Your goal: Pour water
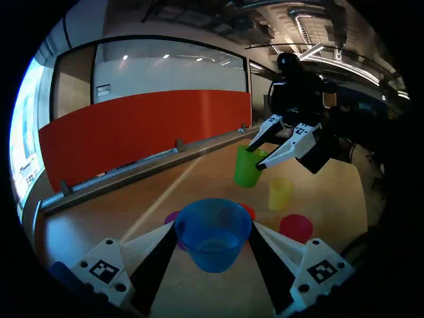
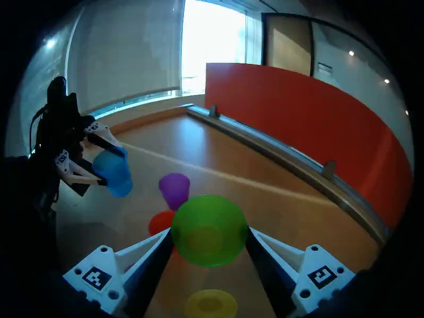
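The blue cup (image 1: 213, 241) was clamped between both fingers of the left gripper (image 1: 213, 225) and held off the table (image 1: 328, 191). The green cup (image 2: 208, 238) was pinched likewise by the right gripper (image 2: 209, 230). Just beyond it, a purple cup (image 2: 174, 190) and a red cup (image 2: 160, 221) were seen; a yellow cup (image 2: 211, 303) was seen below.

Translucent blue cup (image 1: 213, 236) and green cup (image 2: 208, 237) (both plastic) are each gripped, well apart.

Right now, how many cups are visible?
6: blue cup in left claw, green cup in right claw; yellow, pink, red and purple cups on the table. Some may be hidden.
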The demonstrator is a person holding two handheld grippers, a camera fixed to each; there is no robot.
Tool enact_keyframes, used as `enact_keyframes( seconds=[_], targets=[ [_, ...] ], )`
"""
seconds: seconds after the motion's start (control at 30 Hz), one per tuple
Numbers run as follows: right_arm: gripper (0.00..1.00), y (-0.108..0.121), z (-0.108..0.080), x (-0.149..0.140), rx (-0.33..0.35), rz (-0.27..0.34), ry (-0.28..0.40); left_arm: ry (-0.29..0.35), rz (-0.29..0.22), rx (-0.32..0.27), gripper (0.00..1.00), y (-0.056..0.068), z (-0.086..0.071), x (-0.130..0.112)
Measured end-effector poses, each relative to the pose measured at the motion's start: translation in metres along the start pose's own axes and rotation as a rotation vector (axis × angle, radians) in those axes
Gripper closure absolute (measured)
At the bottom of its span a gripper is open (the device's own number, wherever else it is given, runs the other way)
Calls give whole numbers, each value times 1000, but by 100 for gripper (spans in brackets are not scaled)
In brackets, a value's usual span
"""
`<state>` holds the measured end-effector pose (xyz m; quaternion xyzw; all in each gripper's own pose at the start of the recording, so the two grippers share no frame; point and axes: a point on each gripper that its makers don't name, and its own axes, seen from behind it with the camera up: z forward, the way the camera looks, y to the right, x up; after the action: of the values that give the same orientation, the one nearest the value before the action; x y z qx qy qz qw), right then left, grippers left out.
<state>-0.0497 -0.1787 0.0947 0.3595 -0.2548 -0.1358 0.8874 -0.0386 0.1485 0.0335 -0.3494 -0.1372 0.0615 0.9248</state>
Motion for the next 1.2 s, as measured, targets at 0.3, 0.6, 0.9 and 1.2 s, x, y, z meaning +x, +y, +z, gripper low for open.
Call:
enact_keyframes(
  seconds=[0.3,0.6,0.9,1.2],
  targets=[
    [6,-11,-18,16,-6,6,92,10,1,14,13,1,-7,5],
    [6,-23,-33,27,-5,10,166,26,3,17,13,5,-13,13],
    [6,-29,-47,39,-20,12,240,35,11,15,13,10,-17,19],
    [6,-36,-60,55,-29,18,337,50,14,13,13,15,-19,26]
  ],
)
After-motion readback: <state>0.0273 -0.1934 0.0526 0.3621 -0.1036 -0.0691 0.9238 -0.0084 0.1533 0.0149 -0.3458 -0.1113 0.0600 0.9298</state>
